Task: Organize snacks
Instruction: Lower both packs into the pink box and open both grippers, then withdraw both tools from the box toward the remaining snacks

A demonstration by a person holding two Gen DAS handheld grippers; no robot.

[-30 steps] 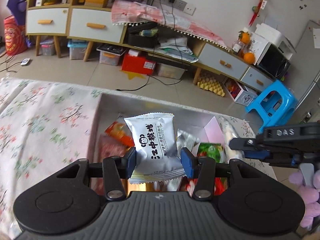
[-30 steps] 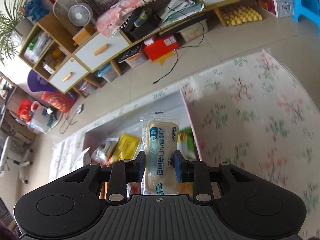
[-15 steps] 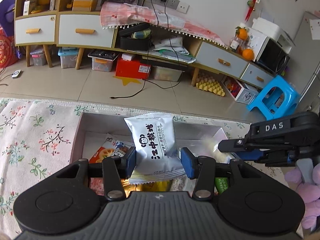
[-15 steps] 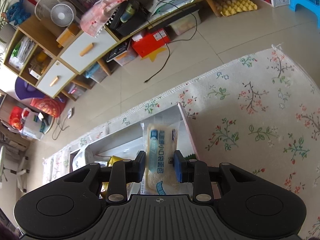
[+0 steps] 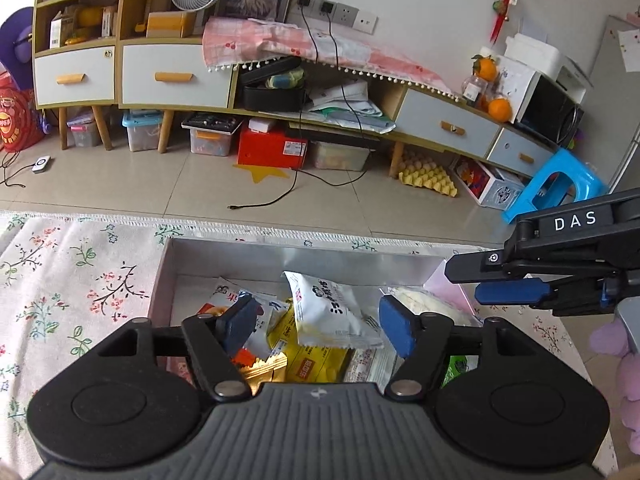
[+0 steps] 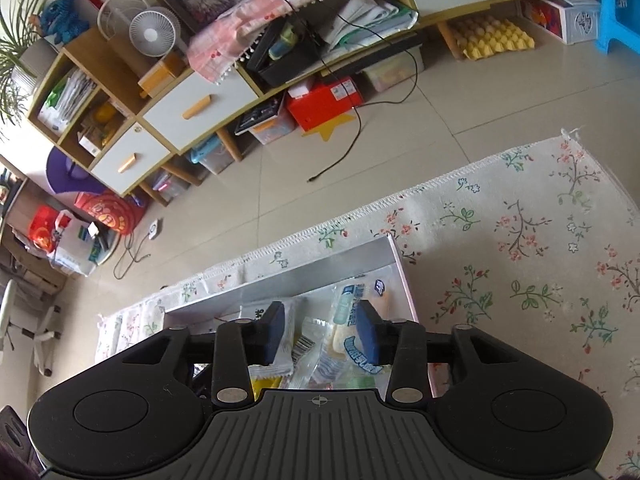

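Your left gripper (image 5: 318, 326) hangs over the box (image 5: 304, 254) with its fingers (image 5: 394, 330) spread; they have just been opening, and nothing is pinched between them. The white packet (image 5: 330, 310) lies loose in the box on the other snacks, tilted, its long axis running from the far left down toward the near right, printed face up. It sits between the pads without touching either.

Your right gripper (image 6: 320, 330) is over the right end of the same box (image 6: 280, 274). Its fingers (image 6: 368, 338) have just been parting too and are released. The bread pack (image 6: 352, 322) lies in the box against the right wall, long axis pointing away from you toward the far wall; the right pad hides part of it, so contact there cannot be told. The box rests on a floral cloth (image 6: 520, 260).
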